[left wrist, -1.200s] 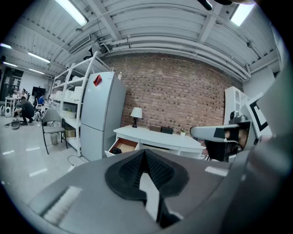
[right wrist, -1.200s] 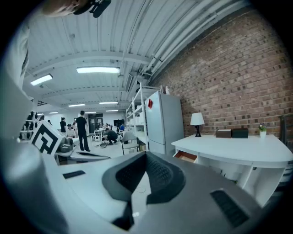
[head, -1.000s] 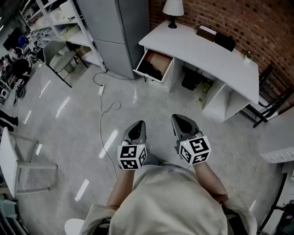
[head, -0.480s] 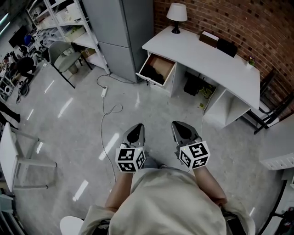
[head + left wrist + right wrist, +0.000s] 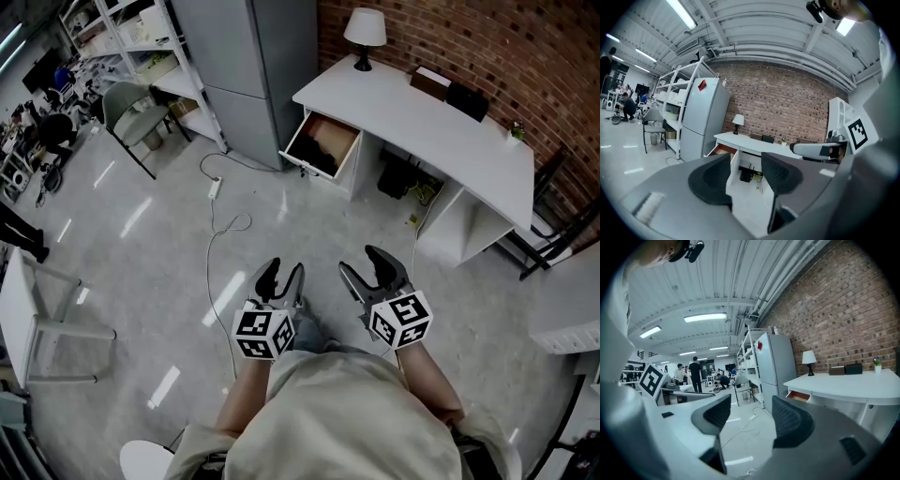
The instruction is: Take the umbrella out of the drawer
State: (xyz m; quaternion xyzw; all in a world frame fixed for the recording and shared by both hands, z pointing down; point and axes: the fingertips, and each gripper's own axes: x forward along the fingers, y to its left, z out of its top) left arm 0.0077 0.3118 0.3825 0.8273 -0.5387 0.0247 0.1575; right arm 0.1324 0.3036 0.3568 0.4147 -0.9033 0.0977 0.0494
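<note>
An open drawer [image 5: 322, 144] juts from the left end of the white desk [image 5: 441, 122], far ahead of both grippers. Something dark [image 5: 317, 154] lies inside it; I cannot tell if it is the umbrella. My left gripper [image 5: 281, 274] and right gripper [image 5: 365, 265] are held side by side over the grey floor, close to the person's body. Both have just been opening their jaws, and nothing is between them. The left gripper view looks past the left gripper [image 5: 745, 161] at the drawer [image 5: 720, 150]. In the right gripper view the drawer [image 5: 798, 395] lies to the right of the right gripper [image 5: 750, 408].
A grey fridge [image 5: 251, 66] stands left of the desk, with shelving [image 5: 112, 37] and a chair [image 5: 133, 114] beyond. A white cable [image 5: 221, 227] trails across the floor. A lamp [image 5: 364, 30] and dark boxes [image 5: 463, 97] sit on the desk. A white table [image 5: 26, 314] is at the left.
Both grippers' jaws were shut half a second ago and now stand apart. The hands stay in about the same place over the floor.
</note>
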